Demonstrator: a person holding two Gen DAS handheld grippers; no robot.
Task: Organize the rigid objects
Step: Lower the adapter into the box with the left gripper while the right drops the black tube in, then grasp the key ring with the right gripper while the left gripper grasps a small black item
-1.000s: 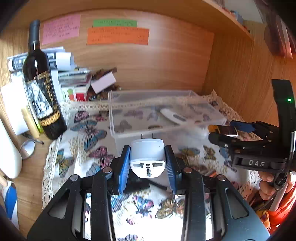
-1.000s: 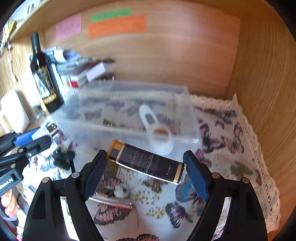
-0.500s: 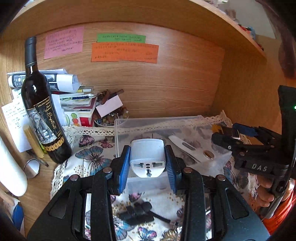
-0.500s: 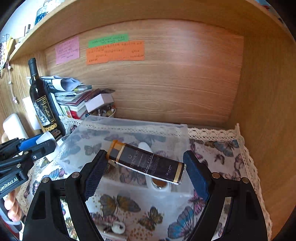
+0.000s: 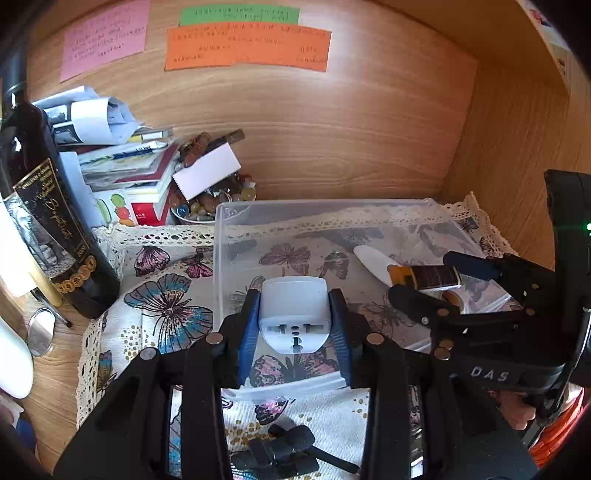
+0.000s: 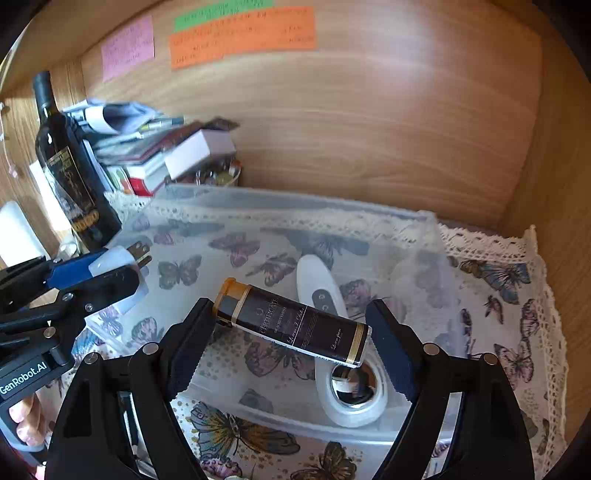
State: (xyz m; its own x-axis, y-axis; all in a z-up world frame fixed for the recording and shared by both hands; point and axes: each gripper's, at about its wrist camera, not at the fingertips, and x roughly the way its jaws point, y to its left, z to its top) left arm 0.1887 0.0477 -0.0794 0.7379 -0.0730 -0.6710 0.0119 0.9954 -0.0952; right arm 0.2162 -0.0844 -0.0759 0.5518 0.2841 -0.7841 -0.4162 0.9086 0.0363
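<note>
wine bottle [image 5: 55, 236] | book stack [image 5: 125, 173] | sticky notes [image 5: 247, 48] | butterfly cloth [image 5: 162, 314]

- The left gripper [image 5: 294, 317], clamped on the white plastic travel adapter [image 5: 294, 314], now hangs over the clear plastic box's [image 5: 314, 204] front edge instead of short of it.
- The right gripper [image 6: 291, 334], gripping the dark gold-capped cylindrical bottle [image 6: 291, 323], is now above the box interior.

The right gripper [image 5: 424, 284] carries the letters "DAS" in white on its black body, seen from the left wrist. The left gripper [image 6: 122, 273] bears "GenRobot.AI" on its side, seen from the right wrist. The dark tube [image 6: 295, 321] has "CERTIFICATE" in pale print on its label; the script lines under it are too small to read. The wine bottle [image 5: 55, 236] shows a gold script label that cannot be made out. Handwriting on the orange note [image 5: 247, 48], green note [image 5: 240, 14] and pink note [image 5: 105, 37] is illegible.
</note>
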